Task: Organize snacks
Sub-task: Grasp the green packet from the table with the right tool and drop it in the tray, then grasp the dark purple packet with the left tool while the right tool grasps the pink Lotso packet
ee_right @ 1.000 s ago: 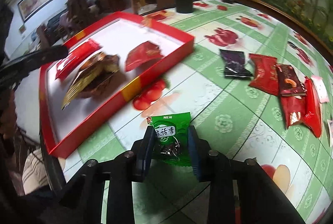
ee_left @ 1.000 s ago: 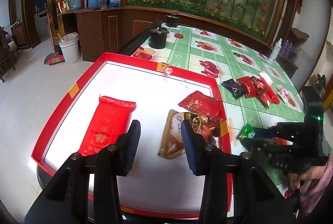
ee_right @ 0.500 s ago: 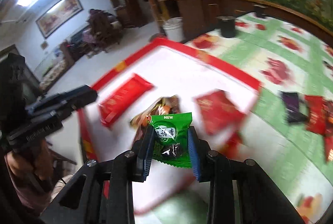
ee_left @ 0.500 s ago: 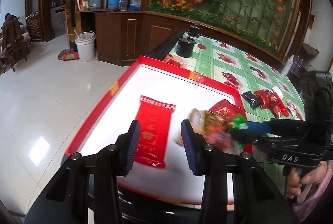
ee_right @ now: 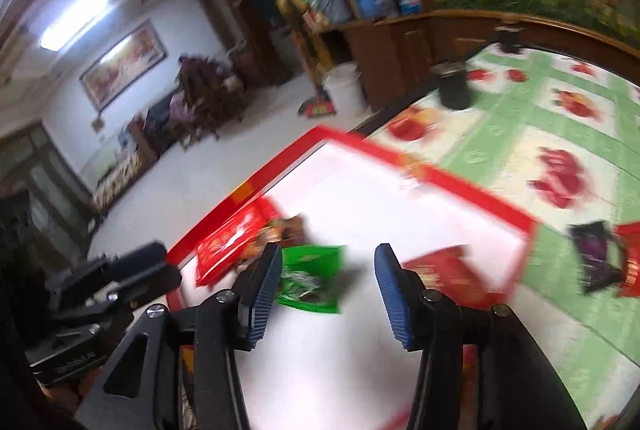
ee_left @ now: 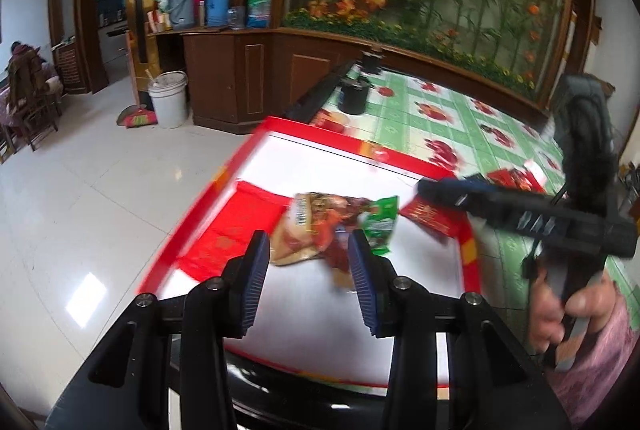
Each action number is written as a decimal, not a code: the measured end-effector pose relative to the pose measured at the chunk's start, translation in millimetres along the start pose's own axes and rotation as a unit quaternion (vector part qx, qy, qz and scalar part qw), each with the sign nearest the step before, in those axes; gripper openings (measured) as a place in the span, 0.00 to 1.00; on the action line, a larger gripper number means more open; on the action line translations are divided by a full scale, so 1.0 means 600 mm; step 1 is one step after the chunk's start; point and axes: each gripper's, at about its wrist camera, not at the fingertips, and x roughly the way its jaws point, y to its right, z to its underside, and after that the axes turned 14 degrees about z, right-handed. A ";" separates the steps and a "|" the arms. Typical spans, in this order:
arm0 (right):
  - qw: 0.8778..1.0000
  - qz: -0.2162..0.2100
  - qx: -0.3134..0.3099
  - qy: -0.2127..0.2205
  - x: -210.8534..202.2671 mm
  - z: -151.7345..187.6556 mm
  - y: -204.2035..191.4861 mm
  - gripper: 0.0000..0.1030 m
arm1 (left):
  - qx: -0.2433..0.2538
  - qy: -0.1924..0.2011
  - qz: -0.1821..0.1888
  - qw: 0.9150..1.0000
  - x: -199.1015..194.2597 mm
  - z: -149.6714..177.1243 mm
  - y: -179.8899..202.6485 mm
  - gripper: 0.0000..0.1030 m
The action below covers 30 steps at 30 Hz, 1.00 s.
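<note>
Green packet lies flat in red tray; right tongs, left tongs agape, empty.

Red tray on green-checked table

My left claw and right claw are black, with ribbed blue pads, silver screws behind them, and my pink sleeve behind the right one
</note>
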 end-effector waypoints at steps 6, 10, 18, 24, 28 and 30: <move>0.993 0.062 0.086 0.044 -0.086 0.006 0.187 0.59 | 0.052 -0.031 0.025 0.998 0.037 -0.003 0.088 0.46; 0.973 0.132 0.172 0.084 -0.166 0.042 0.360 0.66 | 0.085 -0.048 0.034 0.995 0.062 -0.007 0.150 0.63; 0.908 0.220 0.347 0.083 -0.242 0.102 0.568 0.68 | 0.186 -0.069 0.044 0.979 0.146 -0.038 0.286 0.68; 0.881 0.239 0.406 0.045 -0.226 0.126 0.623 0.68 | 0.204 -0.124 0.019 0.971 0.249 -0.077 0.320 0.69; 0.868 0.265 0.417 0.041 -0.218 0.140 0.633 0.68 | 0.170 -0.156 0.006 0.973 0.310 -0.091 0.322 0.69; 0.868 0.268 0.416 0.042 -0.215 0.140 0.630 0.68 | 0.155 -0.162 0.009 0.974 0.333 -0.098 0.324 0.69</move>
